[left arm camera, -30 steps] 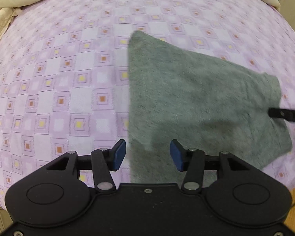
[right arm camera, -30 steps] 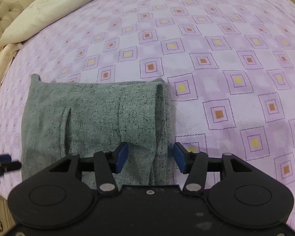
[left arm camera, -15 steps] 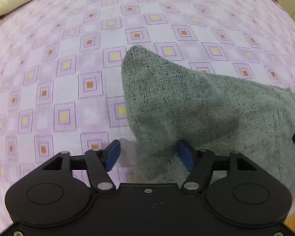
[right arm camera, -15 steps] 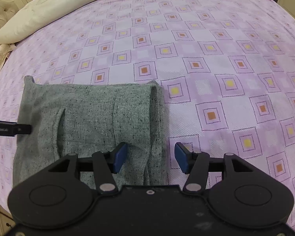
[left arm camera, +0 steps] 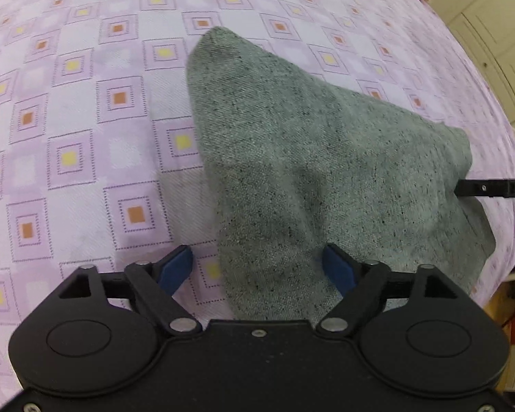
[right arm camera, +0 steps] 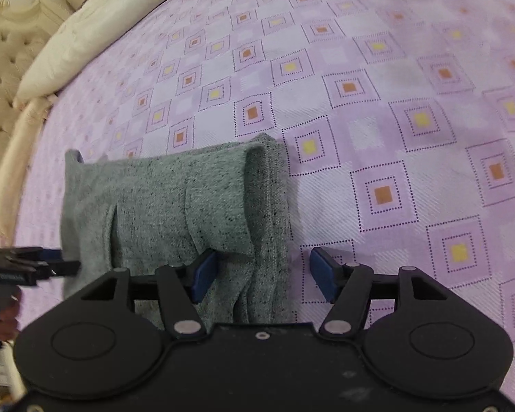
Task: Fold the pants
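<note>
Grey speckled pants (left arm camera: 312,171) lie folded into a short rectangle on the purple patterned bed sheet (left arm camera: 86,137). My left gripper (left arm camera: 259,269) is open, and the near left edge of the pants lies between its blue pads. In the right wrist view the pants (right arm camera: 175,213) show layered folds along their right edge. My right gripper (right arm camera: 262,274) is open around that near right edge. Each gripper's tip shows at the far side in the other's view: the right one (left arm camera: 480,189), the left one (right arm camera: 34,264).
A cream pillow (right arm camera: 103,34) and a tufted headboard (right arm camera: 3,44) lie at the far left in the right wrist view. The bed's edge and pale cabinet doors (left arm camera: 498,34) show at the right in the left wrist view.
Both grippers have moved in closer and lower over the near edges of the pants. The left gripper's jaws have spread wider, with cloth now lying between them.
</note>
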`<state>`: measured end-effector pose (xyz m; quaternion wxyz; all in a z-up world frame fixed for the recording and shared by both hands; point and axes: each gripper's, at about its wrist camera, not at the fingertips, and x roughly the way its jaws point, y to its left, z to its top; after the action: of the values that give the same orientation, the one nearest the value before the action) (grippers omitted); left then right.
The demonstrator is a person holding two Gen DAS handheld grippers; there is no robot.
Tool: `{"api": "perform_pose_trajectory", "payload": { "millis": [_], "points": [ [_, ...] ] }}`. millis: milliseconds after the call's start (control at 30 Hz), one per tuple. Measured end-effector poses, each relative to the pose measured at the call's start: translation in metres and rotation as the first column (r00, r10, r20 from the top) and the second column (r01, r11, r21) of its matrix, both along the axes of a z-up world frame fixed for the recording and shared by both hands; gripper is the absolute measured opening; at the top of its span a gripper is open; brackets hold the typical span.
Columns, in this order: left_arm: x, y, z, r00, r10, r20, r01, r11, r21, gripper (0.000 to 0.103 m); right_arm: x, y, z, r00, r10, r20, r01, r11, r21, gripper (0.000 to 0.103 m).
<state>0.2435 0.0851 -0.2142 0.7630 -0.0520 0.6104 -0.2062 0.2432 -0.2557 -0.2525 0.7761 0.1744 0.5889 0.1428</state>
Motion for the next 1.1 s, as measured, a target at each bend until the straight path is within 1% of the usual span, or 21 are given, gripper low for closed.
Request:
{"api": "perform_pose_trajectory", "payload": {
  "millis": [67, 100, 200, 267, 333, 367, 400, 433, 467, 500, 567, 600, 667, 733, 800, 933, 1033, 1100],
  "points": [
    [0.002, -0.004, -0.002, 1.0, 0.005, 0.002, -0.005, 1.0, -0.007, 0.097, 0.007, 0.002, 0.0, 1.0, 0.013, -0.02, -0.013, 1.0, -0.002, 0.067],
    [0.003, -0.009, -0.003, 1.0, 0.009, 0.004, -0.009, 1.0, -0.005, 0.1, 0.009, 0.004, -0.001, 0.999, 0.014, -0.029, -0.014, 1.0, 0.0, 0.067],
    [0.002, -0.025, -0.006, 0.999, 0.004, 0.046, -0.006, 0.999, 0.041, 0.101, 0.013, 0.006, -0.005, 0.999, 0.004, -0.041, -0.002, 0.998, 0.063, 0.067],
    [0.006, -0.033, -0.007, 0.999, -0.022, 0.042, 0.022, 1.0, -0.002, 0.101, 0.015, 0.007, -0.006, 0.999, -0.01, -0.048, 0.015, 0.995, 0.095, 0.067],
    [0.011, -0.037, -0.006, 0.999, 0.004, 0.033, -0.003, 1.0, -0.015, 0.101, 0.015, 0.013, -0.003, 0.998, -0.014, -0.059, 0.021, 0.993, 0.118, 0.067],
    [0.013, -0.037, -0.005, 0.999, 0.017, 0.027, -0.017, 0.999, -0.029, 0.098, 0.016, 0.015, -0.004, 0.998, -0.01, -0.063, 0.018, 0.991, 0.131, 0.065],
    [0.014, -0.035, -0.004, 0.999, 0.029, 0.029, -0.028, 0.999, -0.043, 0.093, 0.015, 0.015, -0.003, 0.998, -0.001, -0.062, 0.01, 0.99, 0.14, 0.06],
    [0.016, -0.034, -0.002, 0.998, 0.051, 0.032, -0.049, 0.998, -0.05, 0.075, 0.014, 0.016, -0.002, 0.998, 0.001, -0.058, 0.007, 0.99, 0.143, 0.054],
    [0.017, -0.03, -0.001, 0.996, 0.079, 0.029, -0.077, 0.996, -0.052, 0.057, 0.013, 0.019, 0.001, 0.999, 0.002, -0.046, 0.004, 0.99, 0.138, 0.043],
    [0.017, -0.025, -0.001, 0.995, 0.101, 0.02, -0.1, 0.993, -0.069, 0.05, 0.01, 0.023, 0.006, 1.0, 0.005, -0.028, -0.002, 0.993, 0.122, 0.037],
    [0.014, -0.014, 0.004, 0.99, 0.139, 0.005, -0.138, 0.985, -0.105, 0.038, 0.002, 0.03, 0.018, 0.999, 0.03, 0.022, -0.032, 0.997, 0.075, 0.031],
    [0.012, -0.013, 0.008, 0.989, 0.149, 0.011, -0.147, 0.983, -0.106, 0.036, -0.002, 0.033, 0.025, 0.998, 0.039, 0.045, -0.042, 0.998, 0.056, 0.029],
    [0.004, -0.017, 0.023, 0.99, 0.125, 0.061, -0.12, 0.99, -0.07, 0.032, -0.009, 0.039, 0.038, 0.995, 0.051, 0.082, -0.054, 0.998, 0.025, 0.028],
    [-0.003, -0.025, 0.041, 0.989, 0.09, 0.119, -0.087, 0.996, -0.03, 0.031, -0.014, 0.046, 0.053, 0.99, 0.072, 0.121, -0.072, 0.997, -0.004, 0.028],
    [-0.003, -0.027, 0.058, 0.983, 0.1, 0.155, -0.097, 0.995, -0.028, 0.03, -0.013, 0.054, 0.066, 0.985, 0.087, 0.149, -0.086, 0.996, -0.014, 0.028],
    [0.023, -0.014, 0.094, 0.967, 0.139, 0.214, -0.133, 0.99, -0.043, 0.03, 0.008, 0.064, 0.094, 0.973, 0.102, 0.208, -0.102, 0.995, -0.011, 0.028],
    [0.055, -0.003, 0.114, 0.958, 0.146, 0.247, -0.14, 0.989, -0.043, 0.031, 0.042, 0.07, 0.112, 0.964, 0.102, 0.244, -0.106, 0.994, 0.005, 0.028],
    [0.081, 0.004, 0.121, 0.957, 0.152, 0.247, -0.147, 0.988, -0.036, 0.031, 0.072, 0.08, 0.119, 0.961, 0.102, 0.256, -0.108, 0.994, 0.01, 0.028]
  ]
}}
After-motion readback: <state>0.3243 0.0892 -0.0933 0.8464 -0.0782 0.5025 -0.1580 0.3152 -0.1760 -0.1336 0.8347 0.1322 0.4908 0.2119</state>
